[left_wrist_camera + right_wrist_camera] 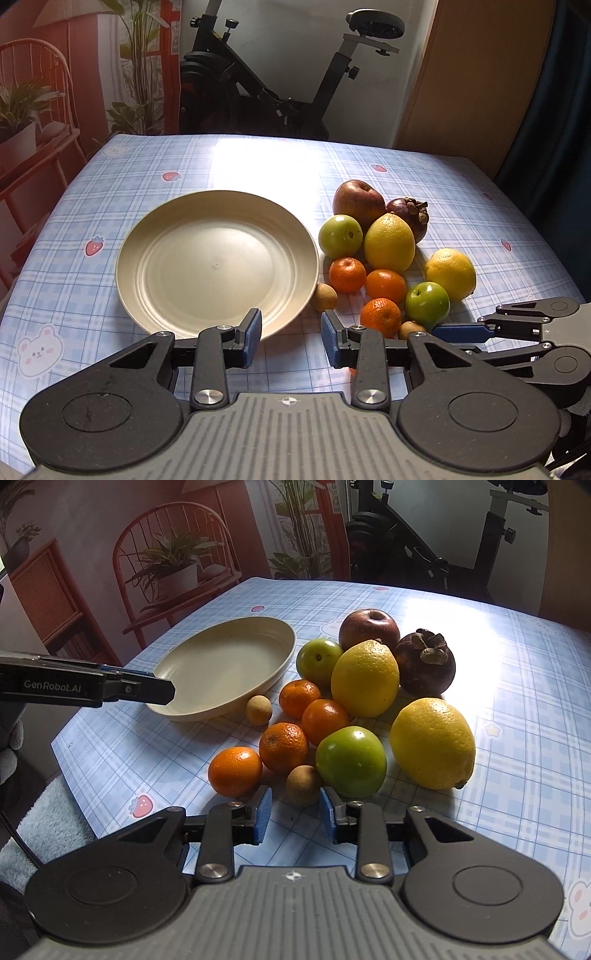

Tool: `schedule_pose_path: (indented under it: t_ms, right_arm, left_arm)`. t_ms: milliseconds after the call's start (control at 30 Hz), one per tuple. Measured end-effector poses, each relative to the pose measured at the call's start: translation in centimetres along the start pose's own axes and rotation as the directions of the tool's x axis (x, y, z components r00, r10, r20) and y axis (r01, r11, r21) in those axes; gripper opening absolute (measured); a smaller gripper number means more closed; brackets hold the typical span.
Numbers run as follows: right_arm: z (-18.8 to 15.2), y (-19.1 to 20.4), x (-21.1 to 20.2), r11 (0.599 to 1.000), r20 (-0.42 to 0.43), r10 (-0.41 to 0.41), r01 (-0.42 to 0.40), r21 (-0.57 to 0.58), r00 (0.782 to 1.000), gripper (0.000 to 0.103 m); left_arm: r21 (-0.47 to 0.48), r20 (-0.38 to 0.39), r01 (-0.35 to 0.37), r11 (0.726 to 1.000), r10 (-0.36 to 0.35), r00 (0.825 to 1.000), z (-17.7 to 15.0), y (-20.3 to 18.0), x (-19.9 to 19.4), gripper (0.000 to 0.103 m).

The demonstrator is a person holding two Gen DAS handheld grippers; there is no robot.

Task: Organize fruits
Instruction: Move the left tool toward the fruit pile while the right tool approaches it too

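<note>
Right wrist | right fingers [262, 814] closed, empty | left fingers [251, 338] narrowly apart, empty

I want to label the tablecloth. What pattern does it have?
The tablecloth is light blue plaid with small strawberries and white bears. The left wrist view shows it best.

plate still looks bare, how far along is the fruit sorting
Nothing is done yet: the plate holds no fruit. Nothing is in hand either; the left tongs and right tongs grip nothing. Left to do: the red apple, mangosteen, lemons, green apples, tangerines and small brown fruits all sit on the tablecloth beside the plate.
</note>
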State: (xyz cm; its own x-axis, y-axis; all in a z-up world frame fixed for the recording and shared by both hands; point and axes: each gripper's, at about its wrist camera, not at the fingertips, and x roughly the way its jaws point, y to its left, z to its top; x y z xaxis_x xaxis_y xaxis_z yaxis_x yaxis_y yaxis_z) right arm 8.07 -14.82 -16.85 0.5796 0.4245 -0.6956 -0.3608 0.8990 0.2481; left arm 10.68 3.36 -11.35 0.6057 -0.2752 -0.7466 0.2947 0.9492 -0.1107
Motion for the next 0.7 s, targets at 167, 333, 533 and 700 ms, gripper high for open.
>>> schedule_pose_path:
  t_ms: [167,333,533,700]
  right_arm:
    - [0.2,0.4,0.5,1.0,0.002,-0.007,0.007,-0.02,1.0,0.031]
    - [0.5,1.0,0.9,0.997,0.007,-0.043,0.043,-0.062,0.999,0.032]
    - [0.7,1.2,1.5,0.995,0.005,-0.055,0.055,-0.083,0.998,0.031]
    - [0.3,1.0,1.3,0.996,0.01,-0.047,0.047,-0.072,0.999,0.03]
  left_arm:
    - [-0.007,-0.038,0.031,1.0,-0.031,0.999,-0.5,0.2,0.5,0.038]
    - [-0.014,-0.045,0.035,0.999,-0.035,0.998,-0.7,0.2,0.7,0.038]
    - [-0.001,-0.058,0.04,0.999,-0.04,0.998,-0.7,-0.4,1.2,0.038]
    - [-0.016,-0.079,0.05,0.999,-0.051,0.996,-0.9,-0.4,1.9,0.038]
